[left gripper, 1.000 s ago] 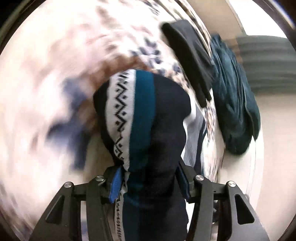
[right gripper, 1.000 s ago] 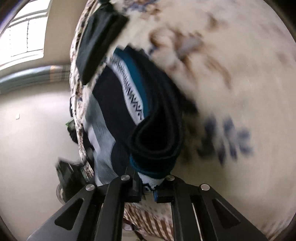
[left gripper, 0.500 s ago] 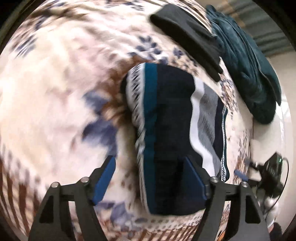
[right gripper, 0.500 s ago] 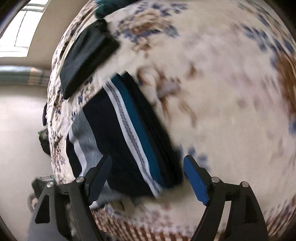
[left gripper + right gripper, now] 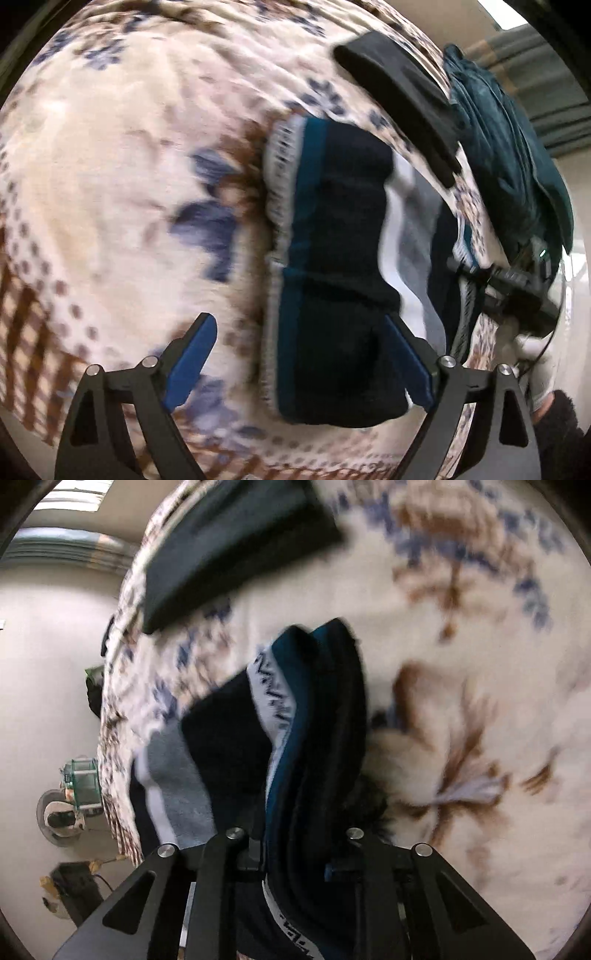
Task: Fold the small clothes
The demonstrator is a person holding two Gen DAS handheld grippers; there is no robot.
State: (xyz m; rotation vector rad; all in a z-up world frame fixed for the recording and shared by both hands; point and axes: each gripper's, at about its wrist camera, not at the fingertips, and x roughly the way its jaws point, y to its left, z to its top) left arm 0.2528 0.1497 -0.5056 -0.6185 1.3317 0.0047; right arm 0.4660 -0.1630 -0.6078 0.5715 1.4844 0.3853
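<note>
A folded striped garment [image 5: 332, 258], navy with teal, white and grey bands, lies on the flowered blanket [image 5: 110, 184]. My left gripper [image 5: 295, 319] hovers over its near end with the jaws opening wide. The blue pads [image 5: 192, 354] stand clear of the cloth, the right one over the fabric's edge. In the right wrist view my right gripper [image 5: 295, 853] is closing, and the garment's [image 5: 314, 738] thick folded edge is pinched between its jaws. The right gripper's black body also shows at the garment's far side [image 5: 506, 291].
A folded black garment [image 5: 399, 92] and a crumpled dark teal one [image 5: 509, 158] lie beyond, near the bed's edge. A gloved hand [image 5: 539, 376] is at the lower right. Off the bed's side, the floor holds small items [image 5: 70, 797].
My left gripper let go of the striped garment, which now lies flat, and opened wider. My right gripper released it, swung open, then closed on its folded edge.
</note>
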